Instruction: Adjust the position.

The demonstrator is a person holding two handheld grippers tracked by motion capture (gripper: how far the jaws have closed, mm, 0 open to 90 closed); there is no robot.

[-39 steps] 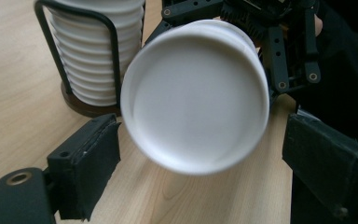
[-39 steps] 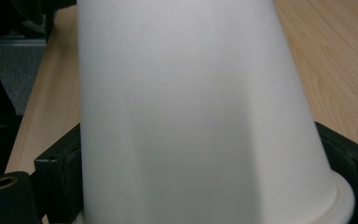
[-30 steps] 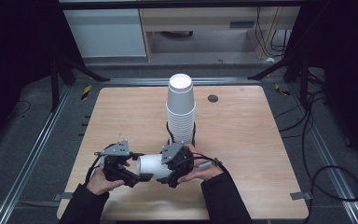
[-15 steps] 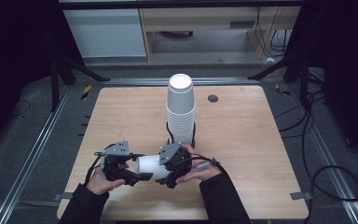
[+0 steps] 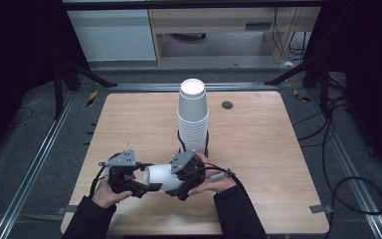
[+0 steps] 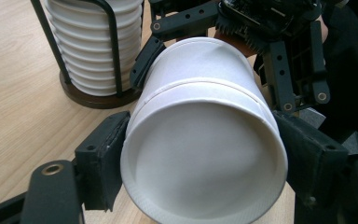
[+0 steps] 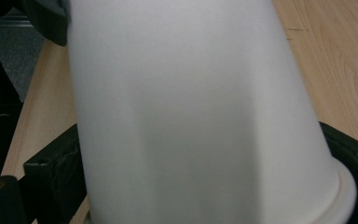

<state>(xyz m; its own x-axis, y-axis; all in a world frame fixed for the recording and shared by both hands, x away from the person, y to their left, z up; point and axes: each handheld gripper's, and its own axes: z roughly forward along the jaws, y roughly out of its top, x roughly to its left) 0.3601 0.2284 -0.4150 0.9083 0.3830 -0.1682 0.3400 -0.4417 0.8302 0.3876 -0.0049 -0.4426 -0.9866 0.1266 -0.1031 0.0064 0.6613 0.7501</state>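
A white paper cup [image 5: 160, 178] lies on its side just above the table's near edge, held from both ends. My left gripper [image 5: 147, 187] is shut on its bottom end [image 6: 205, 154], with one pad [image 6: 101, 158] on each flank. My right gripper [image 5: 175, 179] is shut on the rim end [image 7: 191, 116], its pads [image 7: 51, 179] pressing the wall. A seam circles the cup in the left gripper view, like two nested cups. A tall stack of white cups [image 5: 193, 112] stands upside down in a black wire holder [image 6: 114, 51] just behind the grippers.
The wooden table [image 5: 258, 149] has a dark round grommet [image 5: 227, 105] at the back right. The holder's dark round base [image 6: 93, 99] sits close behind the held cup. Metal frame rails [image 5: 40, 164] run along the table's sides.
The left gripper has edged slightly to the left. The right gripper and the cup stack have not moved.
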